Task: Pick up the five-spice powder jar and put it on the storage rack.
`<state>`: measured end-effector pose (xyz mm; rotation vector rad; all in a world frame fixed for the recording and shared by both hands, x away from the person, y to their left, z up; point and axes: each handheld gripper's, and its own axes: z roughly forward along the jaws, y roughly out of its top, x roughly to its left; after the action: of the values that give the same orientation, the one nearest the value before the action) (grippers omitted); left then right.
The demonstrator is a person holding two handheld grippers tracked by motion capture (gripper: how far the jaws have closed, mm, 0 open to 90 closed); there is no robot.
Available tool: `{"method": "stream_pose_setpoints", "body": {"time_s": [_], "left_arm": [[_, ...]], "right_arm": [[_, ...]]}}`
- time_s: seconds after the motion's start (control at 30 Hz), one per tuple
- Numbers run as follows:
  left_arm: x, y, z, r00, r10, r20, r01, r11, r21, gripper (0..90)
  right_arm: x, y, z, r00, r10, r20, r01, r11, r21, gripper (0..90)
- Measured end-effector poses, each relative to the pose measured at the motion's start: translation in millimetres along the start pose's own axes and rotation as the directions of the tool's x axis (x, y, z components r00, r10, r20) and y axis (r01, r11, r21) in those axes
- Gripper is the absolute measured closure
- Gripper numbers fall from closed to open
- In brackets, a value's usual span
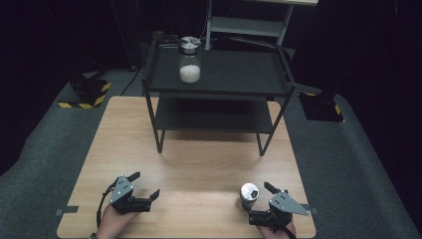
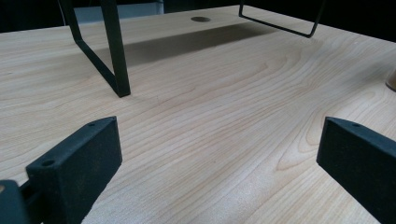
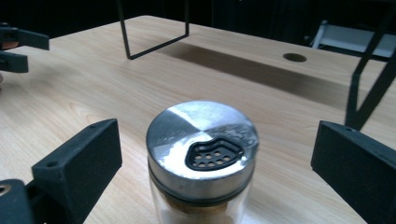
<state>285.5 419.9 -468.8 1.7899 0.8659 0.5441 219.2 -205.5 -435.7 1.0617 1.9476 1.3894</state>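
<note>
Wooden desk (image 1: pixel 199 164), black two-tier shelf (image 1: pixel 234 89) at rear bearing one jar (image 1: pixel 189 59). Spice shaker (image 3: pixel 201 154) stood upright between right gripper (image 3: pixel 215 158) jaws, wide, untouched. Left gripper (image 2: pixel 219 158) jaws wide, empty.

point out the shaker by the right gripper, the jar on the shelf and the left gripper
shaker (image 3: pixel 201 140), right gripper view, on its metal lid
jar (image 1: pixel 189 59), high view, on its glass side
left gripper (image 1: pixel 144 185), high view, midway between its fingertips
</note>
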Motion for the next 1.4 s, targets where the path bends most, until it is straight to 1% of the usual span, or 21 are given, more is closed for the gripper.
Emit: {"method": "stream_pose_setpoints", "body": {"time_s": [0.1, 0.13, 0.3, 0.43, 0.9, 0.93, 1.03, 1.1, 1.3, 1.33, 1.4], "left_arm": [[0.0, 0.0, 0.0, 1.0000, -0.001, 0.000, 0.001, 1.0000, 0.000, 0.2], [0.0, 0.1, 0.1, 1.0000, -0.001, 0.000, 0.001, 1.0000, 0.000, 0.2], [0.0, 0.3, 0.1, 1.0000, 0.001, 0.000, -0.001, 1.0000, 0.001, 0.2], [0.3, -0.1, 0.0, 1.0000, -0.002, 0.001, 0.002, 1.0000, 0.000, 0.2], [0.5, 0.2, 0.1, 1.0000, -0.001, 0.003, 0.001, 1.0000, 0.001, 0.2], [0.6, 0.2, 0.1, 1.0000, -0.001, 0.003, 0.001, 1.0000, 0.001, 0.2], [0.6, 0.2, 0.2, 1.0000, 0.000, 0.004, 0.000, 1.0000, 0.002, 0.2], [0.5, 0.2, 0.3, 1.0000, -0.002, 0.003, 0.002, 1.0000, 0.001, 0.2], [0.6, 0.1, 0.0, 1.0000, -0.002, 0.004, 0.002, 1.0000, 0.001, 0.2], [0.5, 0.1, 0.0, 1.0000, -0.002, 0.004, 0.002, 1.0000, 0.001, 0.2], [0.7, 0.0, 0.0, 1.0000, -0.004, 0.004, 0.004, 1.0000, 0.000, 0.2]], "right_arm": [[-0.7, -1.6, 1.3, 1.0000, 0.000, -0.004, 0.000, 1.000, -0.001, 3.2], [-2.3, -2.6, 2.0, 0.9999, 0.006, -0.013, -0.006, 1.000, -0.001, 4.4], [-4.9, -5.3, 3.8, 0.9994, 0.022, -0.027, -0.022, 1.000, -0.004, 8.1], [-5.6, -8.0, 6.7, 0.9990, 0.026, -0.036, -0.026, 1.000, -0.003, 11.2], [-8.6, -13.6, 11.1, 0.9983, 0.033, -0.047, -0.033, 0.999, 0.001, 18.3], [-8.7, -15.1, 11.5, 0.9984, 0.030, -0.047, -0.030, 1.000, -0.006, 20.5], [-9.1, -16.7, 12.5, 0.9982, 0.032, -0.050, -0.032, 0.999, -0.010, 22.2], [-8.4, -18.7, 13.6, 0.9982, 0.031, -0.052, -0.031, 0.999, -0.015, 25.1], [-6.8, -21.4, 15.5, 0.9982, 0.030, -0.052, -0.031, 0.999, -0.024, 28.3], [-5.7, -22.7, 15.6, 0.9985, 0.032, -0.046, -0.033, 0.999, -0.030, 30.4], [-6.1, -24.7, 15.5, 0.9982, 0.041, -0.044, -0.043, 0.998, -0.038, 31.6]]}}
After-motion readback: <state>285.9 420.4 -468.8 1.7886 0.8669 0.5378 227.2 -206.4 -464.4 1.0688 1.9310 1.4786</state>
